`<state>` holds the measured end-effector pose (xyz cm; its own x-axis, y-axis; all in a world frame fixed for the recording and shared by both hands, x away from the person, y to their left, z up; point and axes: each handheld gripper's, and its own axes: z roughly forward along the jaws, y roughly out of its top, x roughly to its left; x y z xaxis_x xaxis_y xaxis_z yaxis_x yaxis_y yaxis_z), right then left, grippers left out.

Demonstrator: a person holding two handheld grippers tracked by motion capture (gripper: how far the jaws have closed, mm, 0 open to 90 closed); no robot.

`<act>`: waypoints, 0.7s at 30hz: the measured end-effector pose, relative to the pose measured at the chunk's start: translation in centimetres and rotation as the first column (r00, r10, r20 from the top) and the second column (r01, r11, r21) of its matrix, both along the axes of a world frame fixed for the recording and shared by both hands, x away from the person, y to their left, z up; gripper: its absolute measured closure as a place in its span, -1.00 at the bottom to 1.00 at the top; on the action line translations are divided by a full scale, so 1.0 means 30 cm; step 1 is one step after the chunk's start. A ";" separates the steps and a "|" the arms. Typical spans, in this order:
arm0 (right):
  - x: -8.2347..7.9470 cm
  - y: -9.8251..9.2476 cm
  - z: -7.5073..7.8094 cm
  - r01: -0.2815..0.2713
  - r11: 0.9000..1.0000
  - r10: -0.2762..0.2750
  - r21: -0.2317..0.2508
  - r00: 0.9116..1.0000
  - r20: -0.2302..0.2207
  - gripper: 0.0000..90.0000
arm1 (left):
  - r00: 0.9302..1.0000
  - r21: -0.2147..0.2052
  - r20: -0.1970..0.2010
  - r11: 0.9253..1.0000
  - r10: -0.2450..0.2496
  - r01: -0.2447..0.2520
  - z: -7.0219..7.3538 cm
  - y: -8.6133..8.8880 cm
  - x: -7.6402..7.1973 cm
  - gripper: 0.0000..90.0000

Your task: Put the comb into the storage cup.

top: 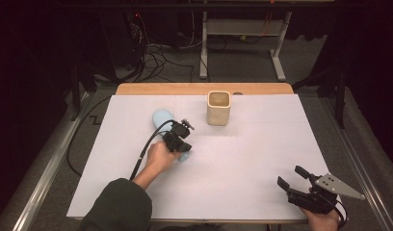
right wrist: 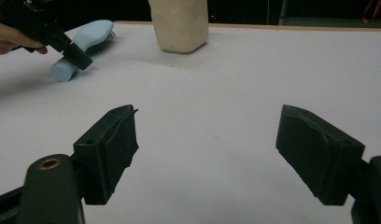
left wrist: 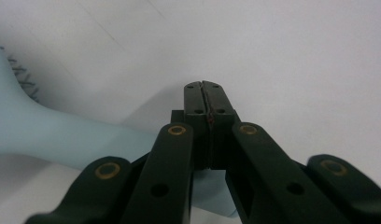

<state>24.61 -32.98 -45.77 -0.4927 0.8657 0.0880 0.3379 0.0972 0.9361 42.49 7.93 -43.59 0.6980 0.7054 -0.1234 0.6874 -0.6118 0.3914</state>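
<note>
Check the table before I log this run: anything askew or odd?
One thing: the left claw is shut on nothing, above the blue brush handle, not around it. The brush lies flat, the cup stands upright, and nothing looks spilled or damaged.

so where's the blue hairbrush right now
In the high view the blue hairbrush lies left of the beige cup, its handle under the shut left gripper.
</note>
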 end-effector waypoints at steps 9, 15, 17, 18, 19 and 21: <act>0.001 0.000 -0.001 -0.001 1.000 0.001 0.001 1.000 -0.001 -0.53 | 1.000 0.001 0.003 1.000 0.005 -0.005 0.000 0.030 -0.028 0.99; 0.001 0.000 -0.001 -0.001 1.000 0.001 0.001 1.000 0.000 -0.53 | 1.000 0.000 0.015 1.000 0.011 -0.011 0.000 0.051 -0.046 0.99; 0.001 0.000 -0.001 -0.001 1.000 0.001 0.002 1.000 -0.002 -0.53 | 1.000 0.000 0.017 1.000 0.016 -0.016 -0.001 0.059 -0.050 0.99; 0.001 0.000 -0.001 -0.001 1.000 0.001 0.002 1.000 -0.002 -0.53 | 1.000 0.002 0.013 1.000 0.020 -0.020 0.000 0.063 -0.052 0.99; 0.001 0.000 -0.001 -0.001 1.000 0.001 0.002 1.000 -0.001 -0.53 | 1.000 0.004 0.015 1.000 0.020 -0.020 0.000 0.068 -0.053 0.99; 0.001 0.000 -0.001 -0.001 1.000 0.001 0.002 1.000 -0.001 -0.53 | 1.000 0.007 0.015 1.000 0.024 -0.024 0.000 0.078 -0.056 0.99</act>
<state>24.64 -32.98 -45.80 -0.4933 0.8652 0.0898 0.3386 0.0959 0.9360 40.81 10.26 -43.58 0.6824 0.7230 -0.1082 0.6964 -0.5978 0.3971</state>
